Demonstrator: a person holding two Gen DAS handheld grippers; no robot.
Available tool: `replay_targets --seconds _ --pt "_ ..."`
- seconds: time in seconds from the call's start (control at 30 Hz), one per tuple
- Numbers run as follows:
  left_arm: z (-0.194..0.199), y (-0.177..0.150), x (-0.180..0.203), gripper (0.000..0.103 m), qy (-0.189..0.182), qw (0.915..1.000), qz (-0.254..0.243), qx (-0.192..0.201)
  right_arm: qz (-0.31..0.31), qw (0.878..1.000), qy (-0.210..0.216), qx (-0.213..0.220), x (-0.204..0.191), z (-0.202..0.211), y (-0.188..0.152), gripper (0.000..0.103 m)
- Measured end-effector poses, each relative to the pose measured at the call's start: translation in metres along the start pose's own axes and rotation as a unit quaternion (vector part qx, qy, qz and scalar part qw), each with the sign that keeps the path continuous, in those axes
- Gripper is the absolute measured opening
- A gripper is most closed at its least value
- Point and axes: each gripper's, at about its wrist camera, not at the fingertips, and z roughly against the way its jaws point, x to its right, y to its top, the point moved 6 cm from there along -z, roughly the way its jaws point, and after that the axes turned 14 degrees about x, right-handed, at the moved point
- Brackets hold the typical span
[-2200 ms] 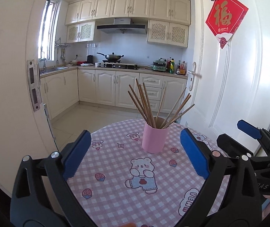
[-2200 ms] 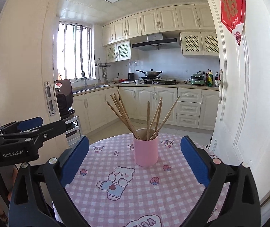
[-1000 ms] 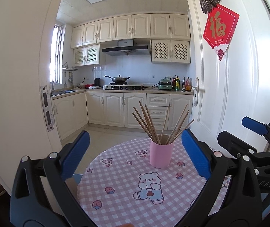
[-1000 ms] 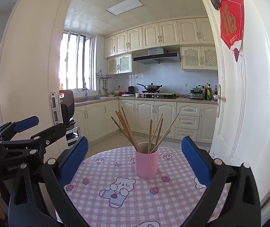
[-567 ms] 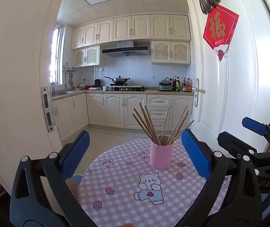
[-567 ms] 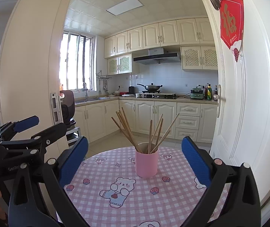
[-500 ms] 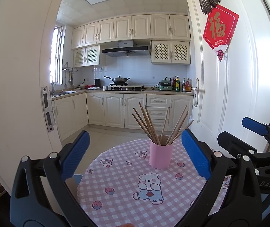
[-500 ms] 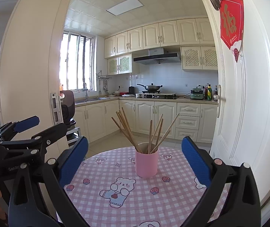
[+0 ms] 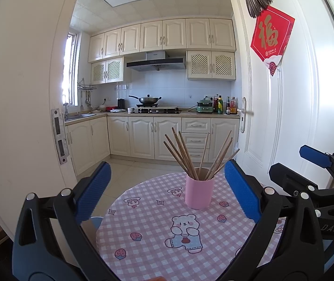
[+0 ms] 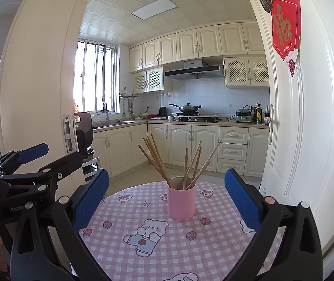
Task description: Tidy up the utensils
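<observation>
A pink cup (image 9: 199, 194) stands upright near the far edge of a round table with a pink checked cloth (image 9: 152, 234). Several wooden chopsticks (image 9: 185, 157) stand fanned out in it. The cup (image 10: 181, 203) and chopsticks (image 10: 167, 161) also show in the right wrist view. My left gripper (image 9: 167, 194) is open and empty, held back from the cup above the near side of the table. My right gripper (image 10: 167, 196) is open and empty, likewise short of the cup. Each gripper shows at the edge of the other's view.
A white door (image 9: 284, 117) with a red paper hanging (image 9: 271, 39) stands open at the right of the table. A door frame (image 9: 26, 117) rises at the left. Behind lie kitchen cabinets (image 9: 155, 138) and a stove with a wok (image 9: 147, 99).
Over the last two seconds both grippers drew back and rose from the cup, so the table looks smaller. In the last half second nothing has visibly moved.
</observation>
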Motion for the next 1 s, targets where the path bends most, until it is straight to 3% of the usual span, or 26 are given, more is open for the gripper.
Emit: replay_targets --seconds 1.0 --pt "0.0012 0.0002 0.0017 0.095 0.005 0.9999 -0.011 0.010 -0.006 1.000 0.000 -0.005 -0.0005 0.0014 -0.0022 0.095"
